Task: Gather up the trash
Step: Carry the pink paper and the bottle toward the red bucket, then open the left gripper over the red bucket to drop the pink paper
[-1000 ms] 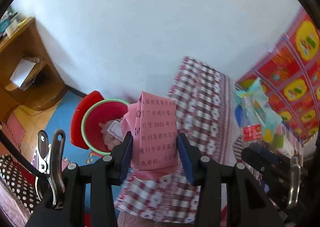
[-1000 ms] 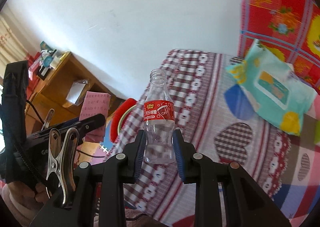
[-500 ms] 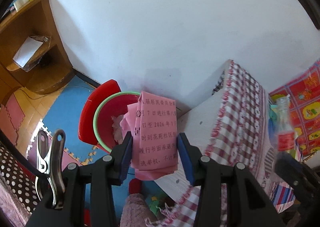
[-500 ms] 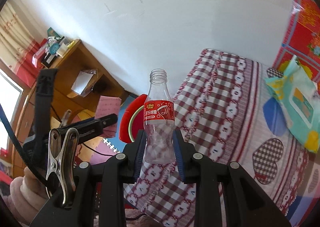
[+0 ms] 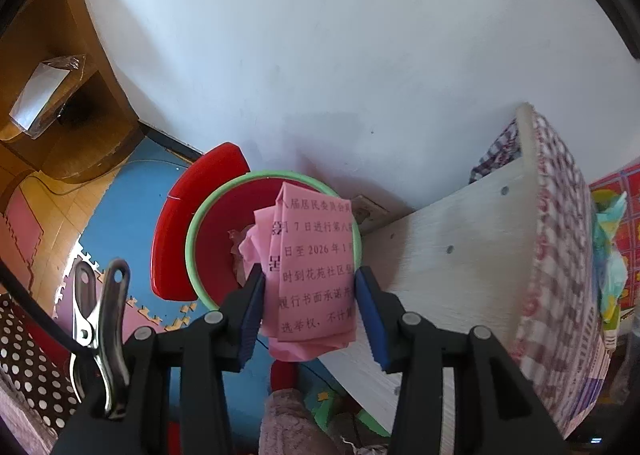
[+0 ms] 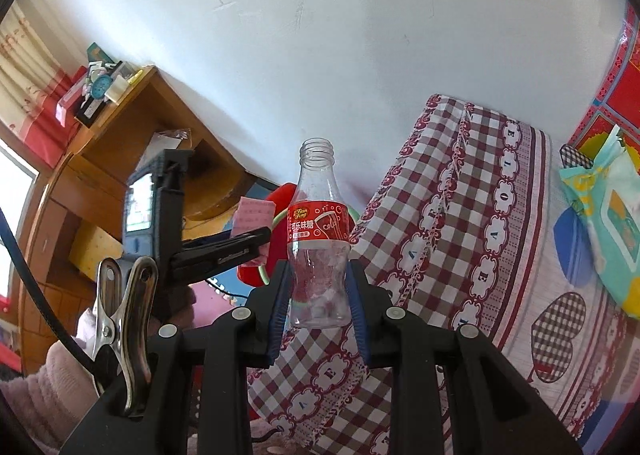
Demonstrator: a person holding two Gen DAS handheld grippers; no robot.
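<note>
My left gripper (image 5: 310, 307) is shut on a folded pink paper (image 5: 314, 267) with printed text, held just above a red bin with a green rim (image 5: 200, 231) that holds crumpled scraps. Its red lid (image 5: 180, 223) leans behind. My right gripper (image 6: 318, 303) is shut on an empty clear plastic bottle with a red label (image 6: 318, 231), upright, over the table's left edge. In the right wrist view the left gripper (image 6: 224, 251) with the pink paper (image 6: 252, 215) is at left beside the bin (image 6: 276, 223).
A table with a red checked cloth (image 6: 460, 235) stands right of the bin; its white side panel (image 5: 460, 247) faces the left gripper. A teal wipes pack (image 6: 608, 223) lies on it. A wooden desk (image 6: 132, 151) stands left. White wall behind; blue foam mat (image 5: 120, 207) on the floor.
The left gripper has carried the pink paper left off the table and down over the bin. The right gripper has moved left toward the table edge with the bottle.
</note>
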